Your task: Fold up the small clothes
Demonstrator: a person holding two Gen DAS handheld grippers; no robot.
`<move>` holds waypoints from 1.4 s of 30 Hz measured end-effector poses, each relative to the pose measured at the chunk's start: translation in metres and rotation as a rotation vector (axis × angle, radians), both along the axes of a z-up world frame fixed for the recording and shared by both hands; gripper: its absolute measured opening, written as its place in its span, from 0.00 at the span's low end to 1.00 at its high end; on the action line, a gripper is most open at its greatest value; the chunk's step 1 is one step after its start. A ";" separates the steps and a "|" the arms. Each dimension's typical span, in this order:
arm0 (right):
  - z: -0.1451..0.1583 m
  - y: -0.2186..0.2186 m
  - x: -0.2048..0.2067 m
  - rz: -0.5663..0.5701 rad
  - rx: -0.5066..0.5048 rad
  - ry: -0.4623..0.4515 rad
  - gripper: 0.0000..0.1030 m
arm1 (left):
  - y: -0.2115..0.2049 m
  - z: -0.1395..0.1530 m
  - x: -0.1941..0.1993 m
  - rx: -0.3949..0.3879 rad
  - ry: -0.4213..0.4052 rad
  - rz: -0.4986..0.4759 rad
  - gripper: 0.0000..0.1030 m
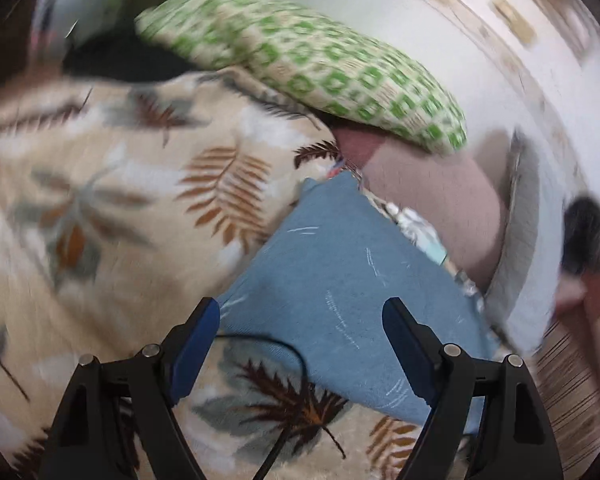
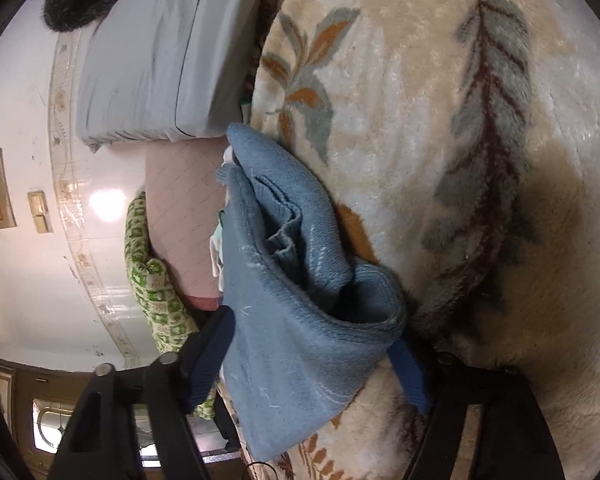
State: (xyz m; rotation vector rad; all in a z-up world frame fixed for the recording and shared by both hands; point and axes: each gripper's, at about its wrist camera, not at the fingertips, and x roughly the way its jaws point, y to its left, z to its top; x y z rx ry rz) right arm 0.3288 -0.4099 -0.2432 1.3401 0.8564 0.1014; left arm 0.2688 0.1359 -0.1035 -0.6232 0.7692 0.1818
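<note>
Even indoor light; left wrist view motion-blurred, right sharper, glare spot on wall [image 2: 107,205], fisheye edges warped.

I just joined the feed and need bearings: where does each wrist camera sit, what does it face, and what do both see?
Left wrist: on the left gripper, aimed down at the blue garment on the leaf-print blanket; both fingers show, open, empty.
Right wrist: on the right gripper, rolled sideways; the garment's folded edge lies between its fingers.
Shared: garment, blanket, green-patterned pillow, grey bedding.
</note>
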 end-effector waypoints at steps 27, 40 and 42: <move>-0.007 -0.002 0.005 0.047 -0.046 0.073 0.53 | -0.089 0.014 0.034 0.520 0.098 -0.165 0.81; -0.009 -0.008 0.001 0.051 -0.002 0.060 0.54 | -0.071 0.052 0.014 0.345 0.010 -0.076 0.81; -0.007 -0.008 0.003 0.057 -0.007 0.056 0.54 | -0.092 0.039 0.026 0.357 0.039 -0.127 0.81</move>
